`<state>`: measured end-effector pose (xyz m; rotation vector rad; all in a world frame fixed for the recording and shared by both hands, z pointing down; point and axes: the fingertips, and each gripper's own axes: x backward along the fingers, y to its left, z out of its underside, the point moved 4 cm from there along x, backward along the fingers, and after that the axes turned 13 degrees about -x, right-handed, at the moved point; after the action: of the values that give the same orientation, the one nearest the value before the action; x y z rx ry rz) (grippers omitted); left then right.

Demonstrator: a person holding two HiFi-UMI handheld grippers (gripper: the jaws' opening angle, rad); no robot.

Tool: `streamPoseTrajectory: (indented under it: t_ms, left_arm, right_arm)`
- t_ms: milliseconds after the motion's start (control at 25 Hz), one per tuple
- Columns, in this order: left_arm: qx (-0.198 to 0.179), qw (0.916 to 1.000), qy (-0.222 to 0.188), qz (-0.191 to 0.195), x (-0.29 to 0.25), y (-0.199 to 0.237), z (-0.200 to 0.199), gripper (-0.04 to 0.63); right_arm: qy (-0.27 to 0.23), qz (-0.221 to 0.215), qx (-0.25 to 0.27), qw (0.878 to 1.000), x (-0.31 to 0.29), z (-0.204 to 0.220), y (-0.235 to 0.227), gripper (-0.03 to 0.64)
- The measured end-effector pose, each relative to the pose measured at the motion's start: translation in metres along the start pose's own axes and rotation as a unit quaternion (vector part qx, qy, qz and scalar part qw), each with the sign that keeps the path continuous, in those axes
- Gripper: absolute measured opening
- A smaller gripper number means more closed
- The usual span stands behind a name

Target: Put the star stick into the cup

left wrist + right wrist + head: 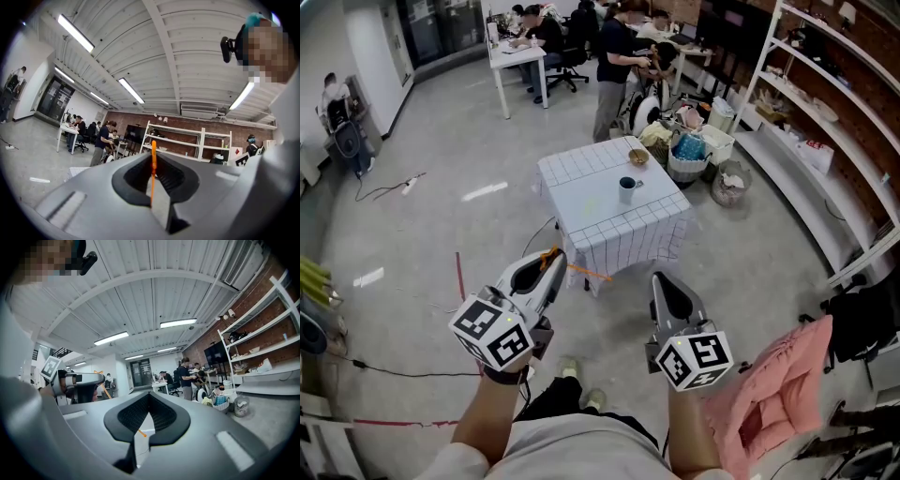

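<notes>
Stick: thin orange stick [586,273] lies crosswise at the tip of the left gripper [553,259], lower centre of the head view, well apart from the table.
Left gripper: jaws closed on the stick, whose shaft runs up between them in that gripper's own view [153,176].
Right gripper [662,283]: jaws pressed together on nothing, held beside the left one, just right of lower centre.
Cup: cup [627,189] stands upright on the checked table [581,202], upper centre, with a bowl [638,157] behind it.
Handling: the stick looks light, slim and a little bendy, and is likely to pivot in a pinch. A firm hold on the shaft that leaves a long free end should suit lowering it into the cup.
Head view alone: shows the cup, the table and the open floor between them and the person.
Left gripper view alone: shows the shaft clamped between the pads, but no cup.
Right gripper view alone: shows the stick [104,388] poking out past the left gripper [96,379], at the left of the frame.
</notes>
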<state>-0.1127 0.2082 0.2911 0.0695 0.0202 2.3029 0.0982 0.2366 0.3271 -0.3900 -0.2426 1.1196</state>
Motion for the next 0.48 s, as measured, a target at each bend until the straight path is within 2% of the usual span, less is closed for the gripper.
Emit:
streamPoseTrajectory:
  t_ms: [480]
  left_arm:
    - [0.006, 0.9998, 0.007, 0.019, -0.057, 0.034, 0.013, 0.021]
  right_arm:
    - [0.004, 0.022, 0.002, 1.000, -0.046, -0.006, -0.032, 0.012]
